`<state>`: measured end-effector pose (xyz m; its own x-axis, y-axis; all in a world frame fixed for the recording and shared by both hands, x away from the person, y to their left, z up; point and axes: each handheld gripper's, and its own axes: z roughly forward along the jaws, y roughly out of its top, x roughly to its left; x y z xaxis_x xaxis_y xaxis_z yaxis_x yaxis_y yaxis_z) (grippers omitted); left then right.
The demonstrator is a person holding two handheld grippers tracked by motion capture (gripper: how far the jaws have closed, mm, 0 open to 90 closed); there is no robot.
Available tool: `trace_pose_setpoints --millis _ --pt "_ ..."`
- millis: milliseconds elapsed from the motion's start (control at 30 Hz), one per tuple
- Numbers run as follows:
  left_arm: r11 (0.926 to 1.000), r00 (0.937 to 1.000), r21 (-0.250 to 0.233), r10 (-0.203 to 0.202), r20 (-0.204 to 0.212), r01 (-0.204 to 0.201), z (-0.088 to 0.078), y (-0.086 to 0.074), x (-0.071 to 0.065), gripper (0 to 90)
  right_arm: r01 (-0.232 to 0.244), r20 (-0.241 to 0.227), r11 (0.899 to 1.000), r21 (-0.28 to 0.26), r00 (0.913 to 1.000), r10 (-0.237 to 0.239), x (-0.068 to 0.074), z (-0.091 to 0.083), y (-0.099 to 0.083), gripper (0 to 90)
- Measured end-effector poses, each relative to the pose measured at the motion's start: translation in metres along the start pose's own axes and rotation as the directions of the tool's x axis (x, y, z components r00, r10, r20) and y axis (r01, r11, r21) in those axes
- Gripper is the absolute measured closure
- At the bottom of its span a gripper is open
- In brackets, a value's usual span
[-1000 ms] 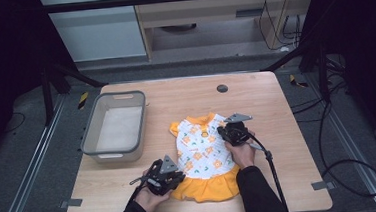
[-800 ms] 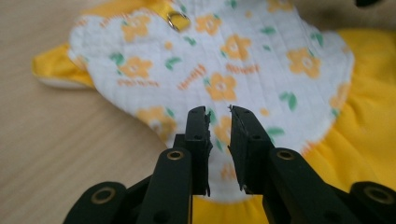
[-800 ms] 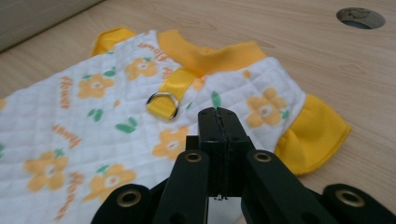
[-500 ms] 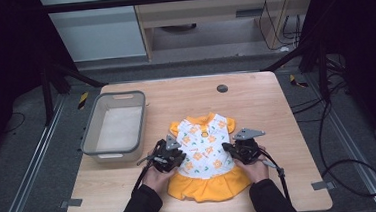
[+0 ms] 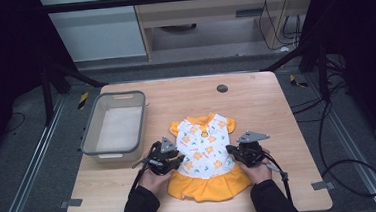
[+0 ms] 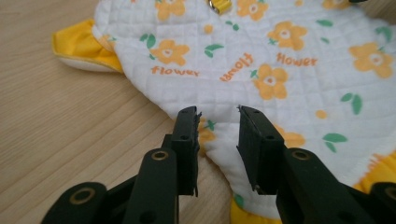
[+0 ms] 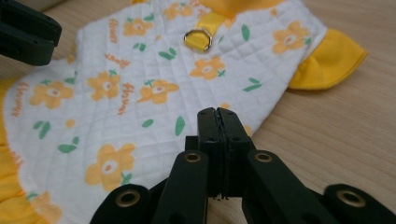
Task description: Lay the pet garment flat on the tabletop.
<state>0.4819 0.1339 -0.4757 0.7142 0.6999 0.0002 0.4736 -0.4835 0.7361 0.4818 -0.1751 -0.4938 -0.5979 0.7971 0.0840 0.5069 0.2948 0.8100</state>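
Jaws of our left gripper [image 6: 218, 122] have just been opening over the white quilted flower-print dress [image 6: 261, 65]; our right gripper [image 7: 218, 122] is pinched together at its edge.

— What does the person wear?
— Black long sleeves [image 5: 135, 210].
— And the tools?
— Black two-jaw grippers [image 6: 217, 135] with brass-ringed pivot screws, grey three-cornered plates [image 5: 252, 136], trailing black cables [image 5: 283, 179].

Dress [image 5: 206, 155] flat on table [image 5: 256, 101], bin [image 5: 114, 126] to its left.
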Motion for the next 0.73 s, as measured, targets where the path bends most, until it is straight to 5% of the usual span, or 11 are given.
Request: trace_pose_setpoints --millis 267,533,733 --pt "0.9981 0.9996 -0.055 -0.026 0.003 0.027 -0.036 -0.019 0.006 57.0 -0.015 -0.013 0.997 -0.075 0.9998 0.014 -0.002 -0.032 -0.002 78.1" --pt "0.997 0.9977 -0.037 -0.068 -0.003 0.067 -0.056 -0.049 0.013 44.7 -0.057 0.023 0.992 -0.112 0.998 0.059 -0.013 -0.056 -0.017 58.4" --pt "0.9926 0.9947 -0.07 -0.101 -0.02 0.099 -0.074 -0.063 0.021 35.0 -0.063 0.06 0.991 -0.118 0.9957 0.071 -0.019 -0.07 -0.031 44.8"
